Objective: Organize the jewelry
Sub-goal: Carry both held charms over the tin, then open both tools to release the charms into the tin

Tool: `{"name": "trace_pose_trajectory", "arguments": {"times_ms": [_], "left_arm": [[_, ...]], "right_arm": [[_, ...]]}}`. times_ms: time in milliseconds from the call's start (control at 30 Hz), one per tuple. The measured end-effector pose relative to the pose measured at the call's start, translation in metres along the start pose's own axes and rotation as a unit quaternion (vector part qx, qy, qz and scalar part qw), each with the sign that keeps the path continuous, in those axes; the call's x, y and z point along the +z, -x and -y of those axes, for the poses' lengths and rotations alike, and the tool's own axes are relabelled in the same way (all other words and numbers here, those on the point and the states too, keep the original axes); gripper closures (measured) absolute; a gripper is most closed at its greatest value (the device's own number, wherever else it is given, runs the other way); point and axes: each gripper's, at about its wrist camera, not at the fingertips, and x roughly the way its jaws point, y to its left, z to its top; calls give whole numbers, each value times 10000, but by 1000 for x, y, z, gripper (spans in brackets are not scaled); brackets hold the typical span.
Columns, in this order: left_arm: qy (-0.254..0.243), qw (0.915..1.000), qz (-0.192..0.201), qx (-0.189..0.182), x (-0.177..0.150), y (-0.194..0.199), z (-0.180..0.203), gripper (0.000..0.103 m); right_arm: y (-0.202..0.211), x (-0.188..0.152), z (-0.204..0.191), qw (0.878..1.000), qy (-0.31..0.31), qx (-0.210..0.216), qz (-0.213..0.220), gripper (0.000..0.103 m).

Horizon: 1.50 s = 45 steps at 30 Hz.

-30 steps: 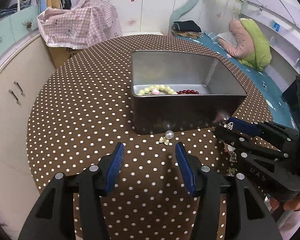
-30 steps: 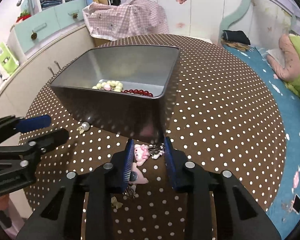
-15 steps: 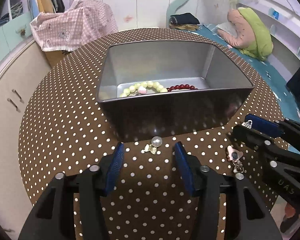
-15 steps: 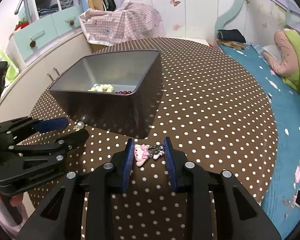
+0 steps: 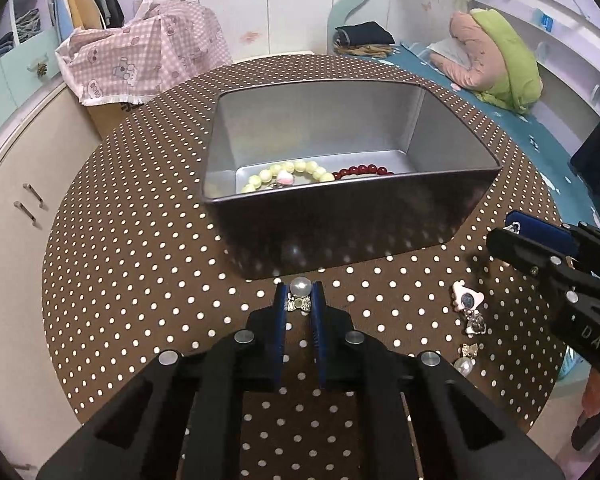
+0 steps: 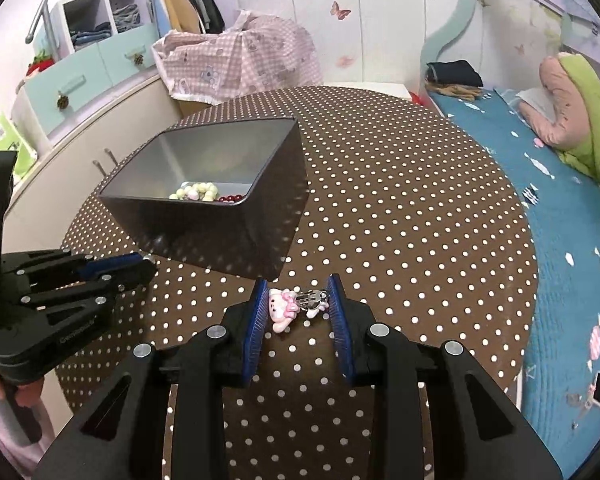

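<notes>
A grey metal box (image 5: 452, 136) (image 6: 276, 168) stands on the polka-dot table and holds a pale green bead bracelet (image 5: 288, 172) and a red bead bracelet (image 5: 364, 170). My left gripper (image 5: 299, 300) is shut on a pearl earring (image 5: 300, 288) just in front of the box, at table level. My right gripper (image 6: 298, 300) is shut on a pink bunny hair clip (image 6: 284, 308) and holds it above the table, right of the box. On the table by the right gripper lie a pink charm (image 5: 466, 300) and a second pearl earring (image 5: 464, 364).
The round brown table (image 6: 400, 200) ends close on all sides. A cabinet (image 5: 8, 184) stands to the left, a bed (image 6: 560, 216) with a pillow to the right, a checked cloth pile (image 5: 140, 56) behind.
My left gripper has moved forward and closed on the pearl earring. My right gripper has lifted and drawn back from the box with the bunny clip in it.
</notes>
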Motion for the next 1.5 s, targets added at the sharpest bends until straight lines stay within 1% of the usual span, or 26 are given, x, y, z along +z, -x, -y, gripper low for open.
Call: {"name": "trace_pose_trajectory", "arguments": {"times_ms": [200, 400, 567, 700, 767, 867, 1033, 1100, 1133, 1167, 1200, 1233, 1267, 1333, 1400, 1467, 1500], "left_arm": [[85, 9998, 193, 39, 2, 14, -11, 93], [54, 9983, 585, 30, 9, 43, -18, 93], [43, 9957, 929, 41, 22, 68, -21, 93], [81, 9936, 1129, 54, 38, 76, -20, 93], [164, 9931, 1155, 82, 45, 74, -22, 93], [345, 9934, 1092, -2, 57, 66, -23, 93], [409, 9945, 964, -56, 64, 54, -27, 92], [477, 9947, 910, -49, 65, 48, -29, 91], [484, 9949, 888, -37, 65, 46, -30, 89], [483, 9951, 856, -35, 65, 45, -30, 74], [493, 9952, 837, -73, 64, 45, -32, 66], [492, 9948, 884, -103, 63, 47, -33, 57], [457, 9946, 924, -68, 62, 48, -33, 57], [432, 9947, 936, 21, 59, 51, -32, 57], [423, 9948, 931, 15, 55, 54, -33, 56], [397, 9948, 939, 28, 49, 57, -32, 50], [376, 9948, 942, 40, 45, 59, -32, 49]], "right_arm": [[7, 9, -2, 9999, -50, 17, 131, 72], [19, 24, -7, 9993, -87, 84, 368, 72], [30, 40, -15, 9976, -100, 232, 638, 72], [33, 54, -24, 9965, -66, 351, 754, 72], [30, 62, -28, 9963, -76, 412, 747, 72], [22, 72, -33, 9962, -113, 532, 680, 72], [15, 77, -38, 9967, -40, 557, 592, 72], [14, 78, -39, 9968, -58, 517, 611, 70], [14, 78, -40, 9970, -23, 465, 618, 67], [15, 77, -40, 9970, 13, 419, 644, 53], [19, 76, -40, 9968, 40, 314, 735, 41], [21, 77, -41, 9966, 58, 233, 791, 37], [23, 76, -40, 9964, 69, 163, 833, 36], [26, 76, -35, 9966, 21, 209, 801, 36], [28, 74, -30, 9968, -29, 195, 779, 36], [31, 68, -27, 9971, 8, 73, 752, 36], [31, 64, -26, 9973, 15, 53, 728, 36]]}}
